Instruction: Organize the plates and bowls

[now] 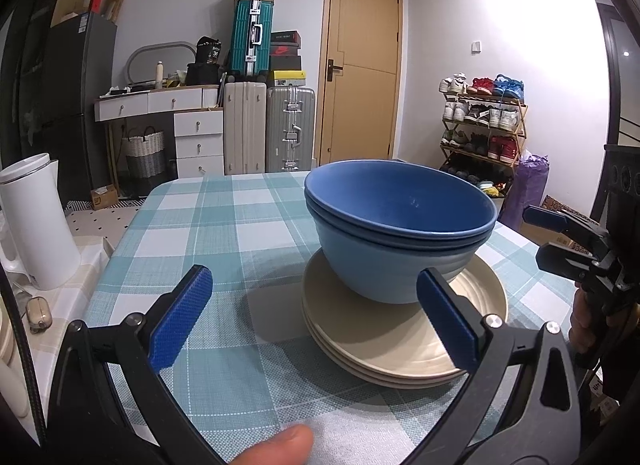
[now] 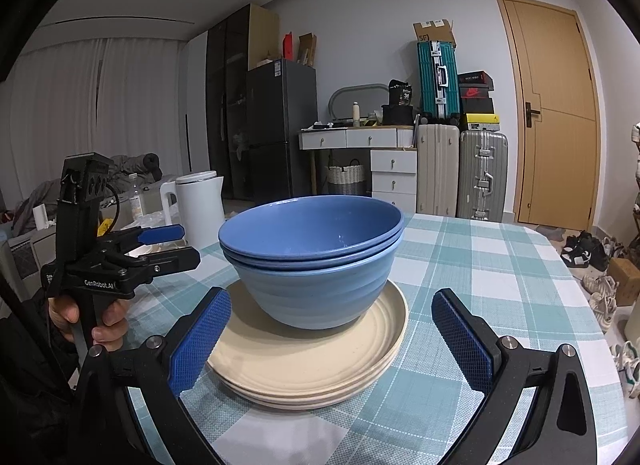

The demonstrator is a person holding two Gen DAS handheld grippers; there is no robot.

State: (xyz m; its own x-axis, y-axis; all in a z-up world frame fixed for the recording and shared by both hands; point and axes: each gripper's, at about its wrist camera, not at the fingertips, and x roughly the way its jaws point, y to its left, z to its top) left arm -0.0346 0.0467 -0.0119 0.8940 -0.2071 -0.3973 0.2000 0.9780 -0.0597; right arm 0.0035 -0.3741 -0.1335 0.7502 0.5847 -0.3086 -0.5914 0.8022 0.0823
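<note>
Three nested blue bowls stand upright on a stack of cream plates, all on a table with a teal checked cloth. My left gripper is open just in front of the stack; its right pad overlaps the plates' near edge in the view, and nothing is held. From the other side, my right gripper is open too, with the plates' near rim between its fingers. Each gripper shows in the other view, the right gripper and the left gripper, both open.
A white kettle stands on a side surface left of the table. A thumb shows at the bottom edge, and a hand holds the left gripper's handle. Suitcases, a door and a shoe rack stand beyond the table.
</note>
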